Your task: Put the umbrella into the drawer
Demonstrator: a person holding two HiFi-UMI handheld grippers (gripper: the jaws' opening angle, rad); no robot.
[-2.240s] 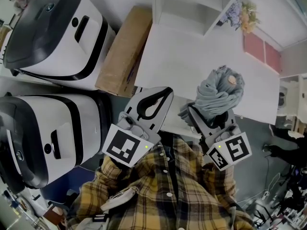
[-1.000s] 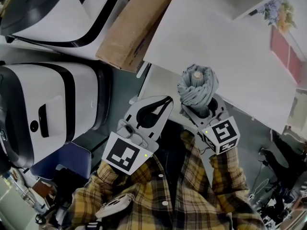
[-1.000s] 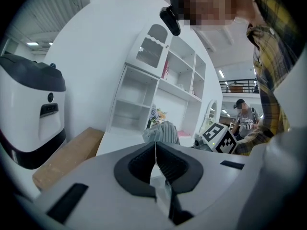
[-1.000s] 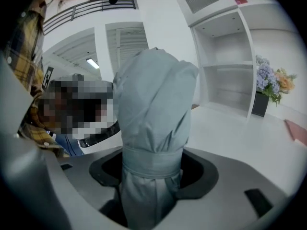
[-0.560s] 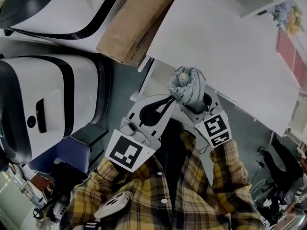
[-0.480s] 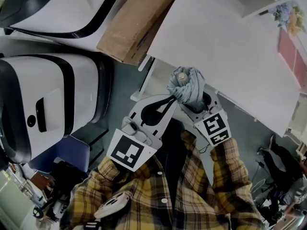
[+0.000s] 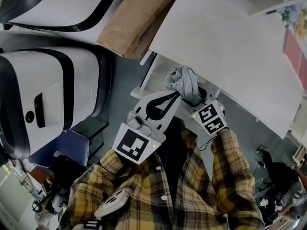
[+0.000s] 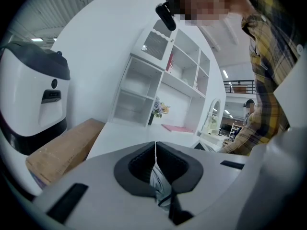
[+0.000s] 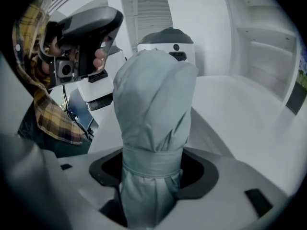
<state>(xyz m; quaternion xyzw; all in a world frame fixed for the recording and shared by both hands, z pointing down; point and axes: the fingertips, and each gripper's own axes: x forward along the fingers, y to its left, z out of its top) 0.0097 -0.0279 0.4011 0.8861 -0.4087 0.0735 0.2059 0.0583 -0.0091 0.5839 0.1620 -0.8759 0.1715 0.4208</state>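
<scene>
Umbrella (image 7: 183, 82), folded, clamped in the fingers of your right gripper (image 7: 196, 98), off the white tabletop (image 7: 230, 47). Your left gripper (image 7: 173, 97) has its fingers together, just beside it. No drawer shows, so stowing is judged still to do.

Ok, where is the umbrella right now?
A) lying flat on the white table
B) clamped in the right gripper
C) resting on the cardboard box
B: in the right gripper view the jaws of the right gripper are closed round the folded grey umbrella, which stands up out of them, clear of table and box.
</scene>
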